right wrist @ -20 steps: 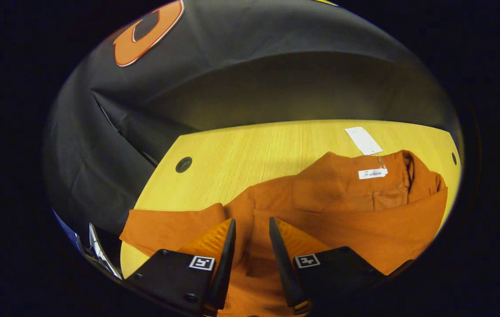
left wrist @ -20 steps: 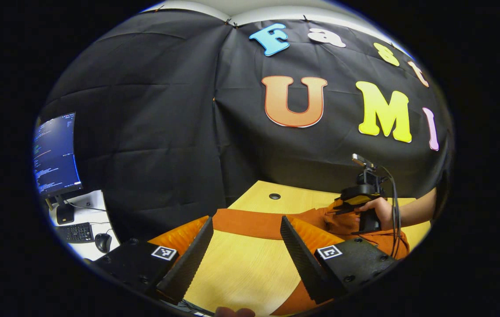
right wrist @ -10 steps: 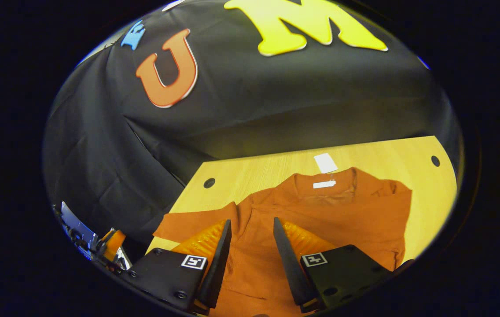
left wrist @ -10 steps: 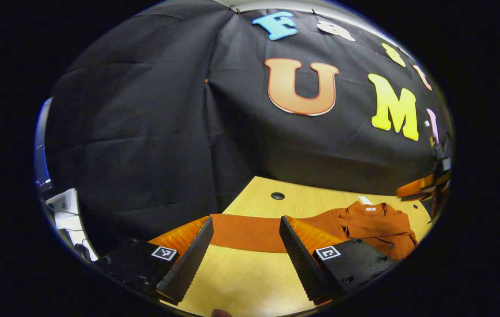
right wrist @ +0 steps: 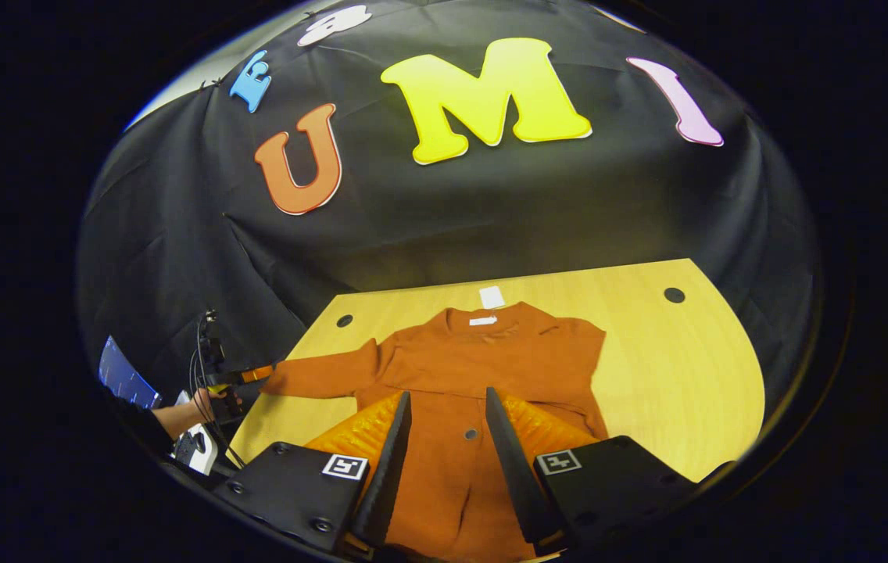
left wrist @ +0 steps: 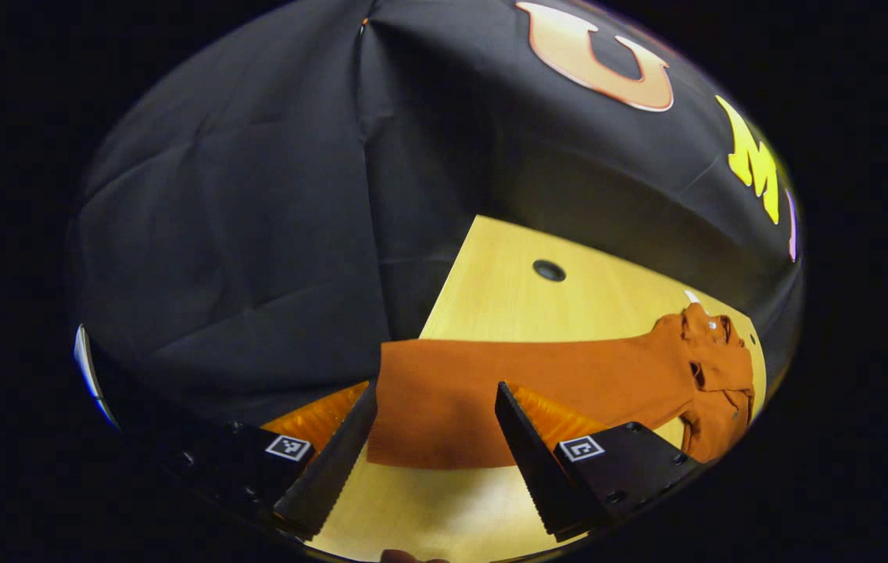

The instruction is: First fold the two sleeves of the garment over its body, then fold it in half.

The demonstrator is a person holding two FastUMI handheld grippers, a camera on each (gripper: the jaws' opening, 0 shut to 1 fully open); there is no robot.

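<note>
Orange garment (right wrist: pixel 483 367) lying flat on wooden counter (right wrist: pixel 678 367), left sleeve (left wrist: pixel 506 383) stretched out sideways, left gripper (left wrist: pixel 432 438) open above its cuff, right gripper (right wrist: pixel 444 446) open above garment's body, gripping nothing.

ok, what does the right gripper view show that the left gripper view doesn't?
Right gripper view: the whole garment spread flat, its collar tag, and the left gripper at the end of the outstretched sleeve. Left gripper view: that sleeve's cuff close up, between the open fingers. Both: the garment, the wooden table, a cable hole.
</note>
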